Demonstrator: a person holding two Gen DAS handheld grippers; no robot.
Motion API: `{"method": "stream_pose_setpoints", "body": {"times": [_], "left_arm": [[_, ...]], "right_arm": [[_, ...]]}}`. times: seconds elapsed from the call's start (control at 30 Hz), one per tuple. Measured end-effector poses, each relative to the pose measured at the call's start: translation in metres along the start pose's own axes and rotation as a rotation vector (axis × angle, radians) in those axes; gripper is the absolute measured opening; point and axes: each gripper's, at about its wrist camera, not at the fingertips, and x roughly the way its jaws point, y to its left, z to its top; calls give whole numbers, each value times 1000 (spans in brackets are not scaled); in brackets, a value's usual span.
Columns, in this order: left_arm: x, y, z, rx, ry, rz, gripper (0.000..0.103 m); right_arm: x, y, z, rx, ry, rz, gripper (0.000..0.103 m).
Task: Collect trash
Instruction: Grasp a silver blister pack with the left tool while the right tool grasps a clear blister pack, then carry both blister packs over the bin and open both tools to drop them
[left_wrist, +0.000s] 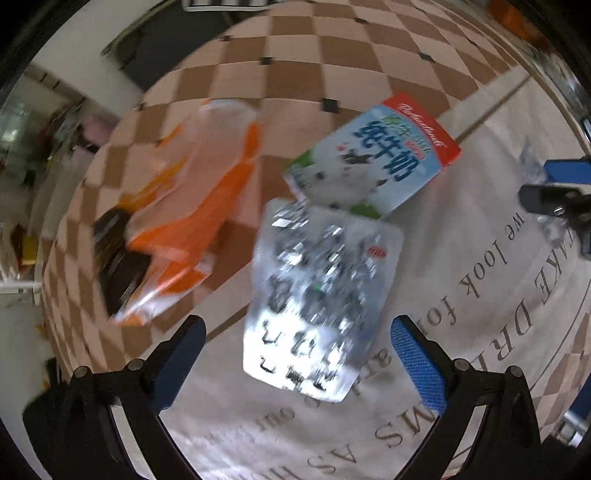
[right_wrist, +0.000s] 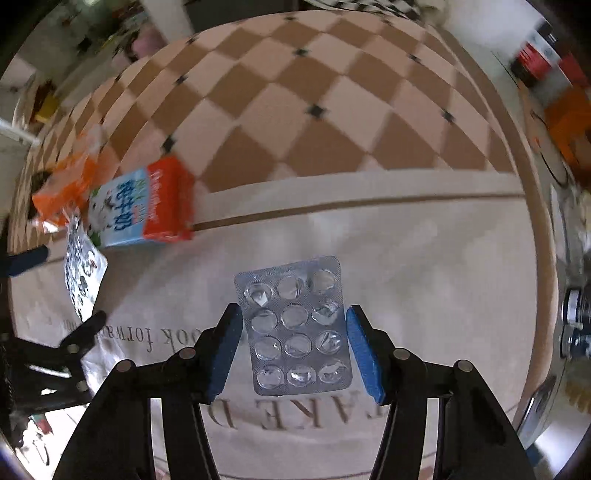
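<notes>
In the left wrist view, a silver foil wrapper (left_wrist: 317, 299) lies on a printed rug between my left gripper's (left_wrist: 299, 354) open blue fingers. Behind it lie a blue and red milk carton (left_wrist: 373, 155) and an orange and clear plastic bag (left_wrist: 192, 221). In the right wrist view, an empty silver pill blister pack (right_wrist: 297, 326) lies flat between my right gripper's (right_wrist: 293, 339) open fingers, not clamped. The carton (right_wrist: 144, 206), the bag (right_wrist: 66, 188) and the foil wrapper (right_wrist: 81, 280) show at the far left there.
The cream rug with printed lettering (right_wrist: 424, 280) meets a brown and beige checkered floor (right_wrist: 295, 99). Metal objects (right_wrist: 572, 328) sit at the right edge. Clutter (left_wrist: 44, 147) lines the far left wall. The right gripper (left_wrist: 554, 192) shows at the left view's right edge.
</notes>
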Motion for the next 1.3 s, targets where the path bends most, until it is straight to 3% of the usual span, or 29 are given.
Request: {"method": "stream_pose_setpoints", "body": {"times": [0.07, 0.13, 0.33, 0.7, 1.0, 1.17, 1.3], "left_arm": [[5, -2, 3, -5, 4, -18, 95], [3, 1, 7, -30, 4, -67, 66], [-21, 7, 6, -98, -42, -82, 66], [-91, 26, -61, -386, -127, -17, 66], [-136, 34, -157, -626, -199, -31, 66], [-166, 22, -223, -669, -261, -16, 66], [-184, 8, -283, -674, -303, -16, 66]], "right_arm": [[-4, -6, 1, 18, 0, 7, 60], [-9, -8, 2, 23, -1, 5, 60], [-27, -8, -4, 25, -28, 28, 60], [-54, 10, -46, 7, -83, 58, 60], [-85, 51, -120, -50, -138, 111, 60], [-116, 75, -178, -82, -191, 125, 60], [-141, 95, -243, -80, -241, 137, 60]]}}
